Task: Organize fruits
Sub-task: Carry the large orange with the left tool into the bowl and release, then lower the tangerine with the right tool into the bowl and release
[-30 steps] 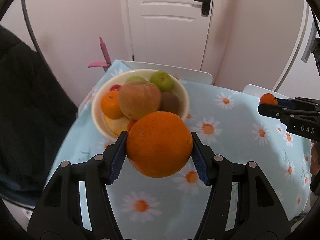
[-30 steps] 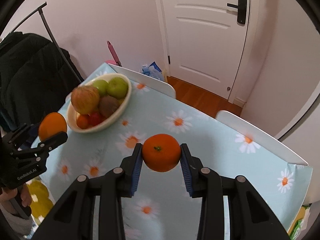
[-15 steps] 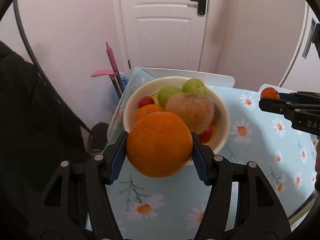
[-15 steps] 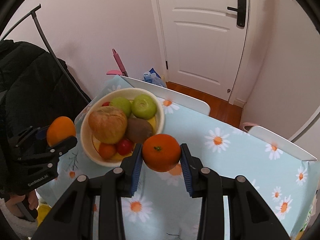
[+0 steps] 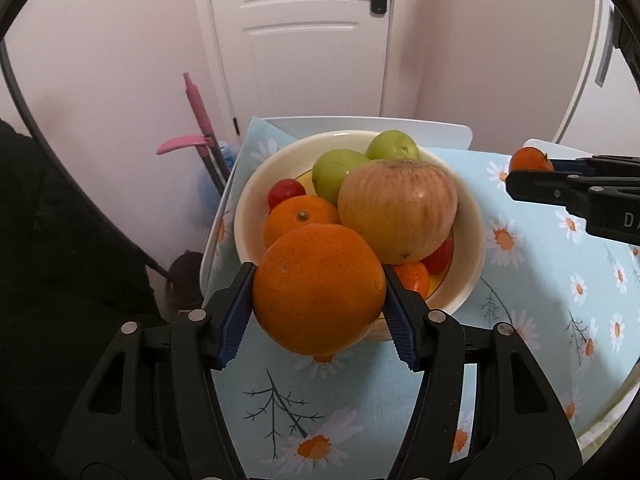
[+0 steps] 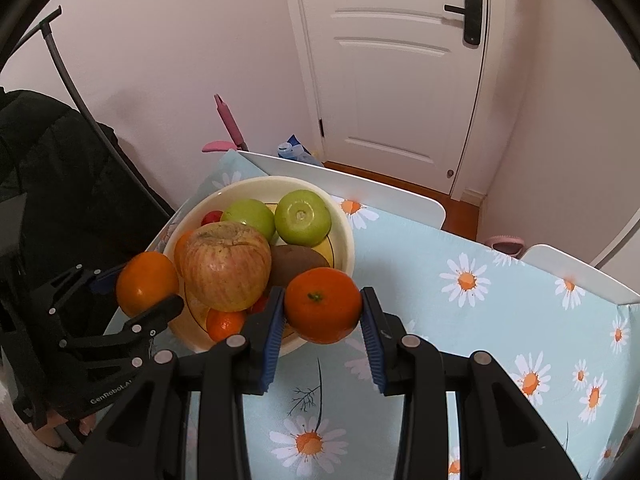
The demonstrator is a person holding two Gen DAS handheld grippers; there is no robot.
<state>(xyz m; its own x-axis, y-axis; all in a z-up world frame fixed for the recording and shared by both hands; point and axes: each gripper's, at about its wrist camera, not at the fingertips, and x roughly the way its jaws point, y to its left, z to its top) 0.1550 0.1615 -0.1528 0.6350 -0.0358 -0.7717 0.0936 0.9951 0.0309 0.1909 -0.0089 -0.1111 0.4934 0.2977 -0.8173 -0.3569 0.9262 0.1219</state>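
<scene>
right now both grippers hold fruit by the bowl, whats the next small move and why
Probably ease the left gripper forward and release its large orange: it hangs at the bowl rim's near edge, not yet over it.

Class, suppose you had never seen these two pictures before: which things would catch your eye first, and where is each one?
First, the large orange clamped in the left gripper at the near rim of the cream bowl. Next, the smaller orange held in the right gripper beside that bowl. Then the big apple piled highest among the fruit inside.
</scene>
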